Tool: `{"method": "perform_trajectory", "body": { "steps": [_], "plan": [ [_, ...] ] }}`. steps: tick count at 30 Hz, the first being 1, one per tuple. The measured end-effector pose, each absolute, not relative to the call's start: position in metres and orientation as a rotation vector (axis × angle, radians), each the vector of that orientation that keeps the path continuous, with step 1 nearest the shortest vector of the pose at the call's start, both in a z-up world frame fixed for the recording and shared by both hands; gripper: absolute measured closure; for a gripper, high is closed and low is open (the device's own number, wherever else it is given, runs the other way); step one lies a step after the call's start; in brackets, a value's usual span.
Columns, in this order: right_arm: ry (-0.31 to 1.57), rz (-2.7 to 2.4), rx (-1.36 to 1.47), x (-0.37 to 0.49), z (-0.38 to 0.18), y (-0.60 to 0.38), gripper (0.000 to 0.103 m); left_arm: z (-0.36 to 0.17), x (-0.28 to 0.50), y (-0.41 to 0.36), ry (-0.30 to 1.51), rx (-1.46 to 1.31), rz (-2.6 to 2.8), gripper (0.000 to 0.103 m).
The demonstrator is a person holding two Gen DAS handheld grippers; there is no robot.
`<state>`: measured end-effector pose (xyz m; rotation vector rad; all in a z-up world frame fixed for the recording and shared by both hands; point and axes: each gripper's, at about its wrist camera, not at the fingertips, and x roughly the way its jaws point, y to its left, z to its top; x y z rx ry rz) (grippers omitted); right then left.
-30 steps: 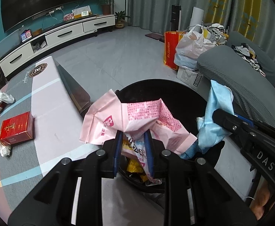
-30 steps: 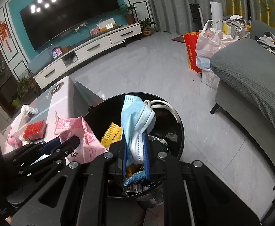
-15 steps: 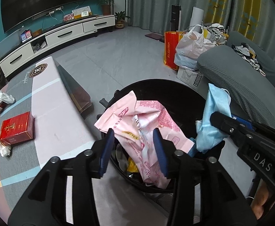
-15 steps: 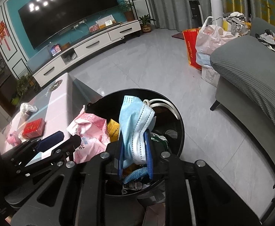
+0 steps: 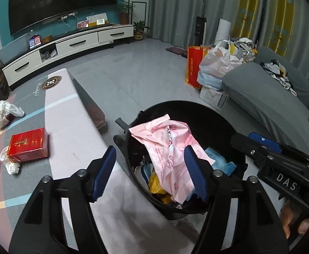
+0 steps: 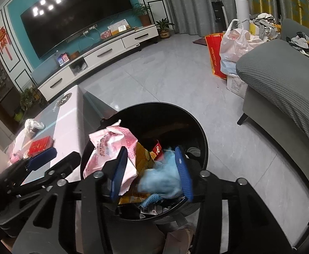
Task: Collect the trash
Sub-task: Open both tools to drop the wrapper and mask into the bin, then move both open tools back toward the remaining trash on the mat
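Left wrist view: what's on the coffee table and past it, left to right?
Crumpled white plastic bag → red rectangular box → round black trash bin holding the crumpled pink wrapper → grey sofa arm.

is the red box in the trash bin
No, the red box sits on the table, beside a crumpled white wrapper and apart from the black trash bin.
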<state>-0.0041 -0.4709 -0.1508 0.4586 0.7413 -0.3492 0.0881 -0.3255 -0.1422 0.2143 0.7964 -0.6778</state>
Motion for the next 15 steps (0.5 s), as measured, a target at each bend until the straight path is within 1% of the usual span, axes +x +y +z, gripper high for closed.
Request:
{"method": "perform_trajectory", "body": {
  "steps": [4,6,8,10,11,14,15],
  "plan": [
    [0.712,-0.315,0.524,-0.01,-0.149,-0.481,0.048,-0.137,0.091,-0.307,0.79,0.166,-0.667,0.03],
    [0.702,-0.323,0.559,-0.013,-0.149,-0.489,0.048,-0.136,0.091,-0.298,0.788,0.152,-0.661,0.029],
    [0.693,-0.33,0.591,-0.015,-0.15,-0.492,0.048,-0.136,0.09,-0.287,0.792,0.141,-0.653,0.027],
    [0.688,-0.325,0.621,-0.015,-0.151,-0.493,0.048,-0.136,0.089,-0.276,0.794,0.131,-0.646,0.023],
    [0.685,-0.317,0.63,-0.014,-0.15,-0.492,0.048,-0.136,0.089,-0.271,0.795,0.126,-0.641,0.023],
    [0.681,-0.293,0.614,-0.009,-0.147,-0.48,0.048,-0.138,0.086,-0.249,0.807,0.093,-0.624,0.022],
    [0.679,-0.28,0.601,-0.007,-0.144,-0.473,0.048,-0.139,0.085,-0.243,0.809,0.086,-0.618,0.02]
  ]
}}
